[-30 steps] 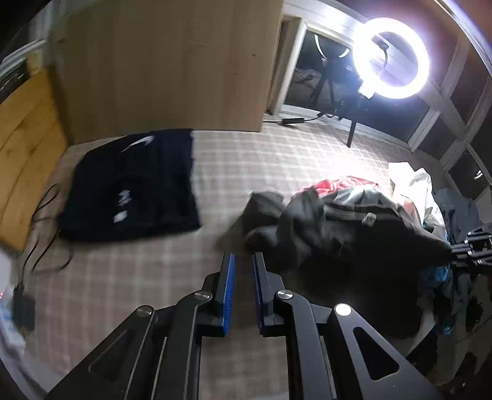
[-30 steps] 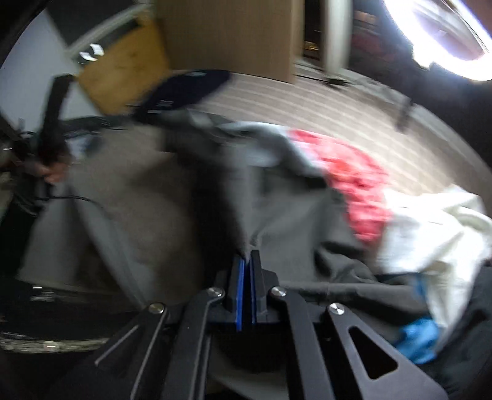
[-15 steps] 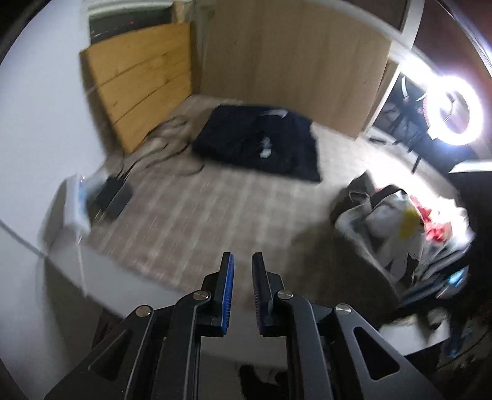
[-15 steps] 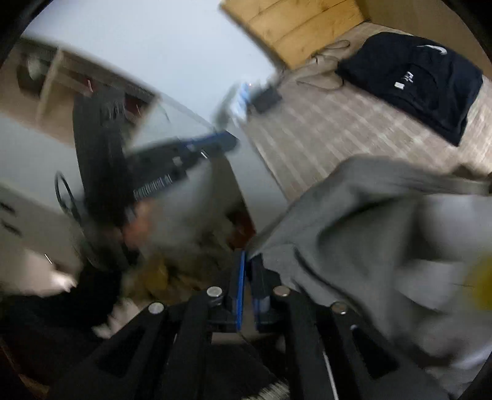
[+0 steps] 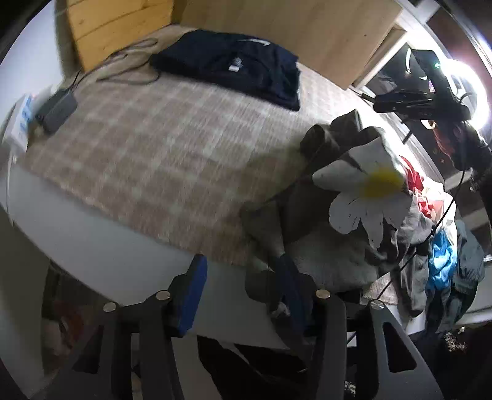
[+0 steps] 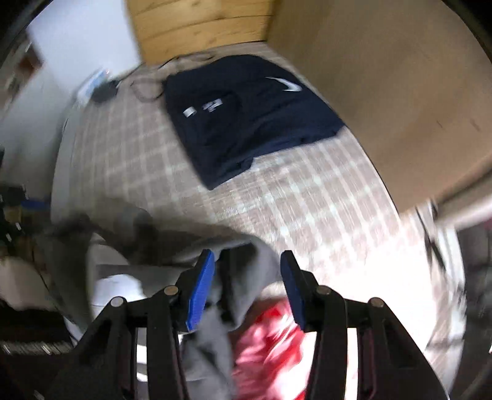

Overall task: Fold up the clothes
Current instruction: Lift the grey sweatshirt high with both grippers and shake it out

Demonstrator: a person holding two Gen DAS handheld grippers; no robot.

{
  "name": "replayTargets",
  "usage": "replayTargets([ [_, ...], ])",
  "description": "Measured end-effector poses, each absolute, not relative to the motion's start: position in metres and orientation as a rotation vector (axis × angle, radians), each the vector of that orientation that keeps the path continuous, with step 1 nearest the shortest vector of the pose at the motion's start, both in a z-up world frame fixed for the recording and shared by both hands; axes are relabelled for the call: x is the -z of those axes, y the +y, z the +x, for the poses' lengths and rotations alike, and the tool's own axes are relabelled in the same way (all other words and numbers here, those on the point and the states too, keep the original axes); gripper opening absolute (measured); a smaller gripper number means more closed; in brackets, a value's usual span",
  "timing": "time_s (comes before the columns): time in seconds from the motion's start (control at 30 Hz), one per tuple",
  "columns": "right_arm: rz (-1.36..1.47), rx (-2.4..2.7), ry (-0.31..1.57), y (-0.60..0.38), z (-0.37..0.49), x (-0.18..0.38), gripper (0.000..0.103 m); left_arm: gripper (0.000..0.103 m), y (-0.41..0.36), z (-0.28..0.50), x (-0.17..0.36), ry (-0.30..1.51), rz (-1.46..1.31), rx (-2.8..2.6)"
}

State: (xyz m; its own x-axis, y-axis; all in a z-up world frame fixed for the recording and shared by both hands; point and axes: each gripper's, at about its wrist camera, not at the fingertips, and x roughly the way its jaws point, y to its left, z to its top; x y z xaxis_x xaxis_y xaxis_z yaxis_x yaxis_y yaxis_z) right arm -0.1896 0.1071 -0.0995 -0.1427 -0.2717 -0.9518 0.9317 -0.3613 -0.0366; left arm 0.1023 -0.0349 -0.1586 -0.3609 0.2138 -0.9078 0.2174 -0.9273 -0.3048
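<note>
A grey garment with a white daisy print [image 5: 369,197] lies bunched at the near right of the plaid bed cover [image 5: 160,160]. My left gripper [image 5: 243,277] hangs over the bed's near edge. Its jaws are opening, and the garment's hem [image 5: 270,264] lies against its right finger, not pinched. My right gripper [image 6: 247,277] is also opening. A loose fold of the grey garment [image 6: 246,277] hangs between its blue pads [image 6: 201,286] without being pressed. A folded navy shirt [image 5: 233,64] [image 6: 246,117] lies flat at the far side.
A pile of red, blue and grey clothes [image 5: 442,261] sits at the bed's right end, with a red garment [image 6: 270,341] under my right gripper. A black charger [image 5: 58,107] with cables lies far left. Wooden boards [image 5: 117,27] and a bright ring light [image 5: 470,92] stand behind.
Both grippers went from shut to jaws apart. The grey garment came off the pile toward the near bed edge, and the right gripper's pinch on it has loosened. Both views rolled and dropped.
</note>
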Motion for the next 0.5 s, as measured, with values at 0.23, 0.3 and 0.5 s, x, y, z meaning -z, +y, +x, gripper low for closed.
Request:
replayTargets([
  [0.23,1.157,1.371,1.004,0.089,-0.180,0.145,0.053,0.051,-0.027,0.120,0.154,0.724,1.806,2.419],
  [0.3,1.153,1.337,0.983,0.090,-0.181,0.154,0.053,0.056,-0.021,0.117,0.159,0.725,1.828,2.413],
  [0.5,1.175,1.325,0.945,0.086,-0.179,0.181,0.053,0.021,-0.010,0.081,0.197,0.711,1.897,2.408],
])
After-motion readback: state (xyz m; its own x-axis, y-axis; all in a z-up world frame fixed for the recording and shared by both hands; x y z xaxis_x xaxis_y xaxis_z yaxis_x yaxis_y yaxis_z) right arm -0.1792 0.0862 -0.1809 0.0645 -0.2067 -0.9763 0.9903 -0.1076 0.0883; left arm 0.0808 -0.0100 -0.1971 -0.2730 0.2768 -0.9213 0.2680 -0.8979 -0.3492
